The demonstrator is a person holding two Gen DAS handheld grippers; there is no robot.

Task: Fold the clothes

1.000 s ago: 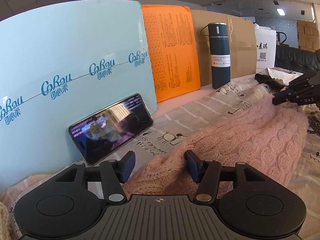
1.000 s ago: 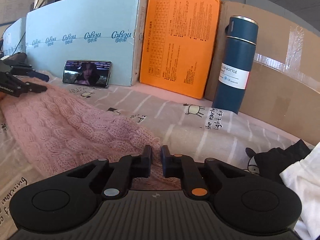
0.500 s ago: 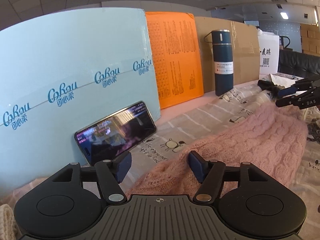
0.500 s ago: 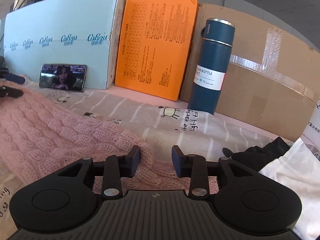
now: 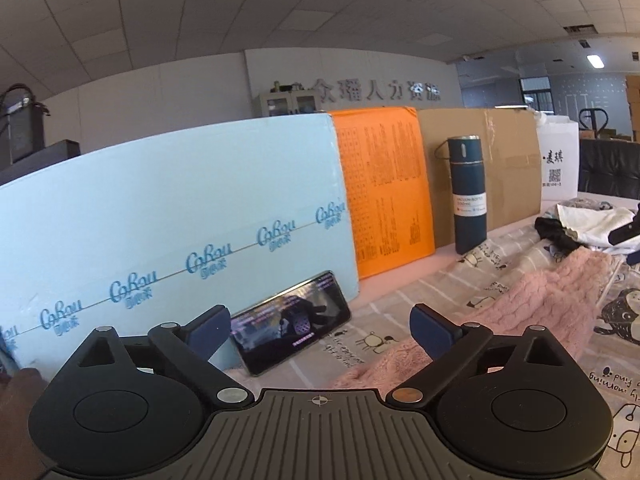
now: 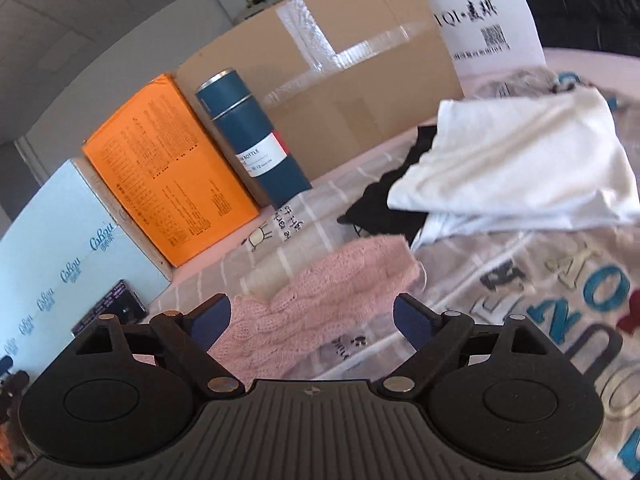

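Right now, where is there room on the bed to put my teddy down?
Bare sheet lies between the pink sweater and the phone, in front of the orange box and blue bottle. It is crowded by the white shirt and black garment.

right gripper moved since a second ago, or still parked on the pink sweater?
Yes. The right gripper, jaws opening, has rolled and swung right: the blue bottle now leans upper left, with the white garment in view.

Cartoon-print bedsheet [image 5: 448,312] — pink sweater [image 5: 532,304], phone [image 5: 292,324], blue bottle [image 5: 468,196] lie on it.
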